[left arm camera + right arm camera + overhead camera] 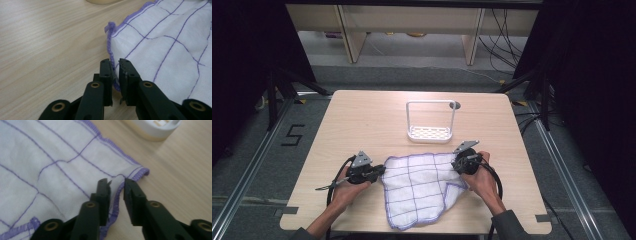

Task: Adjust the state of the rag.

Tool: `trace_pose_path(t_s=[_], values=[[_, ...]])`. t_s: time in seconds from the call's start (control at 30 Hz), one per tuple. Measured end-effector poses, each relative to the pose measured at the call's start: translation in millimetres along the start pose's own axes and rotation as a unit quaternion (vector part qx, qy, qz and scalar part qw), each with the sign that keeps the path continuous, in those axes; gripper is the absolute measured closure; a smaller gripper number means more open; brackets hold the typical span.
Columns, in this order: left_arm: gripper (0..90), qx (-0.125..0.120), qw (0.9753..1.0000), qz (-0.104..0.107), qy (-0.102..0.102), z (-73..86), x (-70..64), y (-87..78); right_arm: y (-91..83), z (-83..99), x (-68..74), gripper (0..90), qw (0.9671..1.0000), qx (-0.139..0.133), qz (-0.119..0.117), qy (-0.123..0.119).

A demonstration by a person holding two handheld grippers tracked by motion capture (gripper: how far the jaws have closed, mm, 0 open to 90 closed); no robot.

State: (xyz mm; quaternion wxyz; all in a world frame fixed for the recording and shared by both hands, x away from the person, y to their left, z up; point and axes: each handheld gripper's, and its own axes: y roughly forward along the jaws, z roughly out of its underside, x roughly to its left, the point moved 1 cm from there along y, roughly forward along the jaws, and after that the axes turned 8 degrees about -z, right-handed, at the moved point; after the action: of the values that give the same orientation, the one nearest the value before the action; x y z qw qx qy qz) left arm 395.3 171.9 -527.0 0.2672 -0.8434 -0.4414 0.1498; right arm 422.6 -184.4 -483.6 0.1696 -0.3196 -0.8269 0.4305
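A white cloth (419,185) with purple grid lines and a purple hem lies flat on the near half of the table, its lower right part folded over. My left gripper (381,171) is at the cloth's left upper corner. Its jaws (115,71) stand almost together, pinching the hem (109,37). My right gripper (455,163) is at the right upper corner. Its jaws (117,188) straddle the hem (140,172) with a narrow gap, and the cloth puckers slightly between them.
A white wire-frame rack (430,122) with a perforated base stands on the table beyond the cloth; its base (155,128) is just ahead of my right gripper. Bare wood table (362,120) lies to the left and far side. Black cables trail from both grippers.
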Motion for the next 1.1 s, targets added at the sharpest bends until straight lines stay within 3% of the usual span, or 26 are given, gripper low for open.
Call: trace_pose_path(t_s=[0.07, 0.13, 0.23, 0.27, 0.37, 0.43, 0.47, 0.57, 0.6, 0.67, 0.7, 0.73, 0.77, 0.8, 0.83, 0.87, 0.97, 1.0, 1.03, 1.07, 1.1], values=[[72.2, 0.001, 1.0000, -0.003, 0.002, -0.5, 0.7, -0.7, -9.7, -2.0, -1.1, 64.4, 0.9998, -0.015, 0.013, 0.007], [66.3, -0.008, 0.9998, -0.005, -0.017, -1.0, 1.9, -1.4, -21.8, -2.7, -1.4, 58.0, 0.9991, -0.033, 0.026, -0.001], [45.8, 0.003, 0.9991, -0.034, -0.025, -2.6, 7.1, -8.7, -44.2, 3.1, 8.2, 51.8, 0.9986, -0.051, 0.007, 0.005], [43.0, 0.004, 0.9988, -0.041, -0.026, -2.5, 7.9, -13.6, -50.1, 7.0, 12.9, 50.8, 0.9983, -0.058, -0.006, 0.004], [38.7, 0.004, 0.9991, -0.031, -0.028, -1.1, 3.4, -30.2, -57.7, 24.8, 28.5, 47.0, 0.9968, -0.067, -0.044, 0.003], [38.3, 0.006, 0.9997, -0.013, -0.019, -0.2, -3.8, -41.4, -59.0, 34.3, 35.8, 45.7, 0.9958, -0.065, -0.064, 0.003], [37.5, 0.000, 0.9997, -0.005, -0.026, 0.5, -10.9, -47.3, -59.3, 36.8, 36.9, 45.3, 0.9957, -0.062, -0.068, 0.000], [36.0, 0.000, 0.9995, 0.025, -0.019, 7.4, -29.8, -66.8, -54.1, 43.1, 43.2, 45.1, 0.9950, -0.061, -0.079, 0.007], [35.9, 0.001, 0.9995, 0.031, -0.011, 11.1, -34.0, -72.8, -52.3, 43.6, 43.8, 44.8, 0.9949, -0.062, -0.080, 0.004], [35.3, -0.001, 0.9990, 0.037, -0.023, 20.8, -47.0, -82.3, -47.6, 43.4, 45.4, 44.3, 0.9946, -0.062, -0.082, 0.008], [35.3, 0.006, 0.9992, 0.034, -0.020, 23.4, -50.5, -84.5, -45.7, 42.3, 45.9, 43.5, 0.9950, -0.055, -0.084, 0.005], [35.3, 0.013, 0.9991, 0.041, -0.005, 25.8, -51.8, -85.4, -44.8, 42.1, 47.5, 43.4, 0.9949, -0.052, -0.085, 0.012], [35.3, 0.012, 0.9990, 0.041, -0.011, 28.9, -57.3, -84.6, -43.7, 41.6, 48.5, 43.3, 0.9947, -0.051, -0.088, 0.013], [35.3, 0.022, 0.9986, 0.048, 0.000, 31.4, -59.9, -83.4, -41.7, 41.5, 49.2, 43.3, 0.9949, -0.050, -0.087, 0.009], [35.4, 0.020, 0.9983, 0.054, -0.005, 33.2, -66.0, -80.7, -39.2, 41.4, 49.9, 43.3, 0.9951, -0.051, -0.085, 0.007], [35.6, 0.028, 0.9978, 0.060, 0.008, 34.4, -71.0, -78.5, -37.9, 41.3, 50.6, 43.3, 0.9953, -0.044, -0.086, 0.008], [36.6, 0.035, 0.9963, 0.077, 0.018, 35.7, -83.1, -73.8, -31.9, 42.9, 50.7, 43.7, 0.9952, -0.035, -0.091, 0.009], [37.2, 0.042, 0.9949, 0.084, 0.037, 35.6, -85.3, -72.7, -30.5, 43.3, 50.7, 45.0, 0.9949, -0.035, -0.095, 0.009], [37.9, 0.041, 0.9947, 0.088, 0.035, 35.9, -88.4, -71.4, -28.3, 44.1, 50.1, 46.9, 0.9948, -0.035, -0.095, 0.006], [38.3, 0.047, 0.9941, 0.088, 0.043, 35.8, -91.8, -69.9, -27.4, 44.4, 50.6, 49.9, 0.9945, -0.031, -0.100, 0.008], [39.1, 0.054, 0.9934, 0.084, 0.058, 36.0, -92.5, -68.4, -24.0, 45.6, 49.4, 55.9, 0.9941, -0.030, -0.104, -0.005]])
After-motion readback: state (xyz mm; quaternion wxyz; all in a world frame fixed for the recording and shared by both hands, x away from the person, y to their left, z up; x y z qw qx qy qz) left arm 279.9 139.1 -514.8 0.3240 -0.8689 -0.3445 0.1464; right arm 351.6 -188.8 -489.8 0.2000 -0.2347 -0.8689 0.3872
